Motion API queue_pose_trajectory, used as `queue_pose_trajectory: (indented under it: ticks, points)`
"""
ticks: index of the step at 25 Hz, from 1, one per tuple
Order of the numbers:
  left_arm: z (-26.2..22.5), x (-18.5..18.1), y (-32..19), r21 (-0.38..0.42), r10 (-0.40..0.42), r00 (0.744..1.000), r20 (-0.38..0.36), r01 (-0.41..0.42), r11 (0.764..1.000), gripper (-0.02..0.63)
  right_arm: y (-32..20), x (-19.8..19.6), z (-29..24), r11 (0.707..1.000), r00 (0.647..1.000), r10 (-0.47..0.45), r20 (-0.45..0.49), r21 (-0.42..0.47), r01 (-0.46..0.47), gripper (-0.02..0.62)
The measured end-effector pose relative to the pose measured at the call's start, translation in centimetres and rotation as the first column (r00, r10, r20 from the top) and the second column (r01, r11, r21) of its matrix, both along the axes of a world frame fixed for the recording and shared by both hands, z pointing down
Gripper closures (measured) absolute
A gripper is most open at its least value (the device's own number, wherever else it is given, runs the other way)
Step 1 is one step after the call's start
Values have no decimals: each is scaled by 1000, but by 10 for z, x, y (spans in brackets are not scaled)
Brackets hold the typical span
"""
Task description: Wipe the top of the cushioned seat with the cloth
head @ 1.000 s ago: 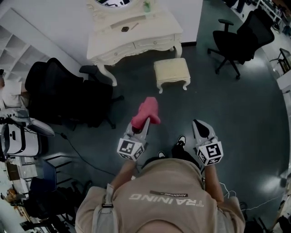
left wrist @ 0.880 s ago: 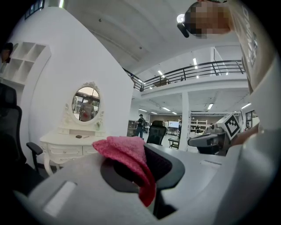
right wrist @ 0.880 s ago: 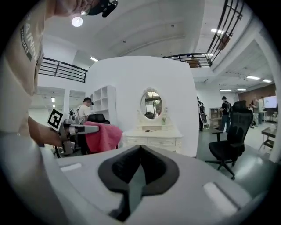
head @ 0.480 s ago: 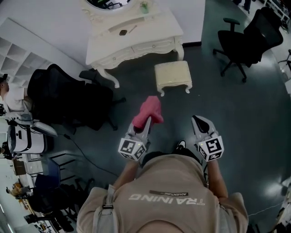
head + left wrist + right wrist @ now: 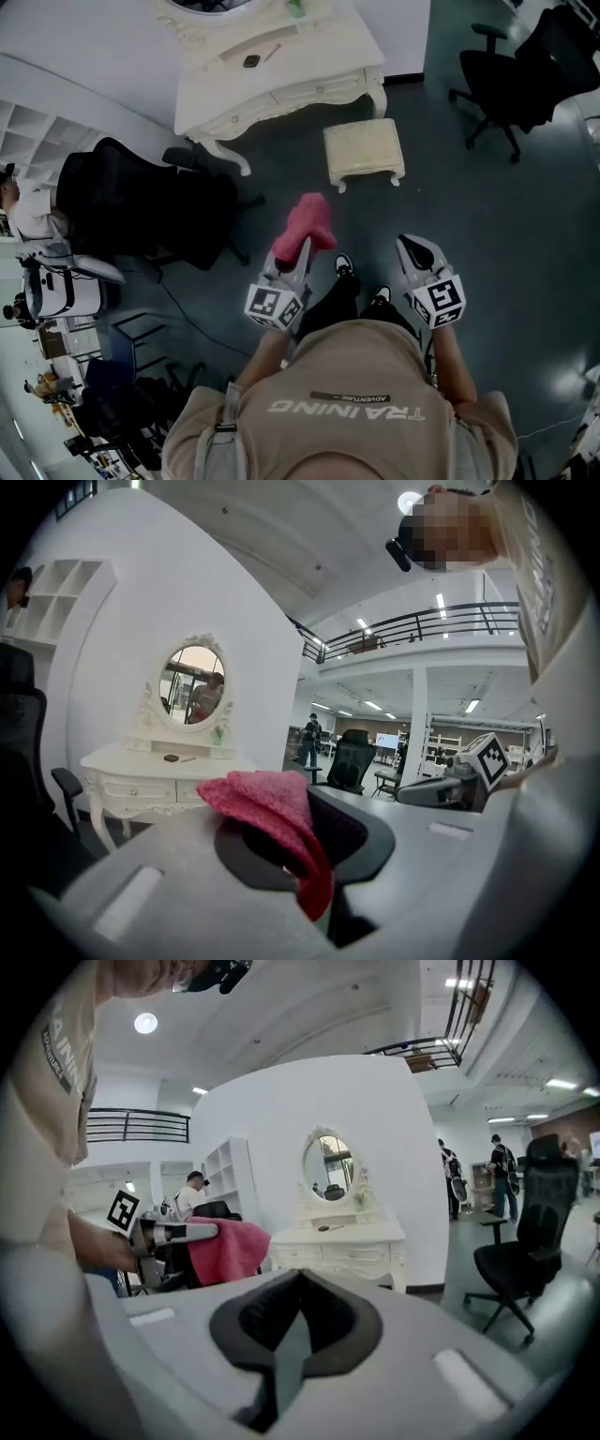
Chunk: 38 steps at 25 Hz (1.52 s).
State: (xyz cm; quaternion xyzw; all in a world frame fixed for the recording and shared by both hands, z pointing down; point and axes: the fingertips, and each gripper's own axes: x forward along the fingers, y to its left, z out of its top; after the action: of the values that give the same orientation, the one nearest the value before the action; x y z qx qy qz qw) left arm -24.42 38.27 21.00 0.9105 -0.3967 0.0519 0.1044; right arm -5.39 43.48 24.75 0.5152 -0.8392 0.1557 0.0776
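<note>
The dark floor [image 5: 506, 197] fills most of the head view. At its far edge a white dressing table [image 5: 281, 75] stands against the wall, and the left gripper view shows an oval mirror [image 5: 192, 684] on top of it. A black office chair [image 5: 141, 211] sits to the left of the table and another black chair [image 5: 525, 66] stands off to the right.

The cushioned seat [image 5: 364, 150], a small cream stool with curved legs, stands on the floor just in front of the table's right end. Its top is bare.

The person stands well back from the seat, holding both grippers out in front. The left gripper [image 5: 298, 246] has its jaws closed on the pink cloth [image 5: 305, 225]. The cloth bunches over the jaw tips and one fold hangs down between them [image 5: 281, 817]. It is held up in the air, well apart from the seat. The right gripper [image 5: 412, 246] is held level beside the left one, jaws together with nothing between them [image 5: 298, 1283].
</note>
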Motion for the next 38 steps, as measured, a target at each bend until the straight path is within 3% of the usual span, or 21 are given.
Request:
queue_pose_trajectory:
  ticks: [10, 16, 20, 29, 38]
  points:
    - [0, -19, -117, 37, 86, 993, -77, -83, 996, 568, -97, -32, -42, 996, 995, 83, -51, 43, -81, 594]
    - [6, -34, -192, 21, 118, 989, -94, -116, 993, 568, -168, -53, -73, 986, 990, 142, 19, 81, -143, 594]
    - [7, -35, -218, 5, 146, 980, -132, -146, 989, 568, -192, -59, -65, 984, 986, 168, 8, 51, -168, 594]
    - [42, -22, -253, -57, 161, 979, -129, -169, 984, 568, -240, -57, -40, 988, 988, 154, 27, 10, -155, 594]
    - [28, 18, -288, -41, 107, 991, -85, -111, 993, 568, -284, -8, -23, 994, 993, 106, 43, 12, -107, 594]
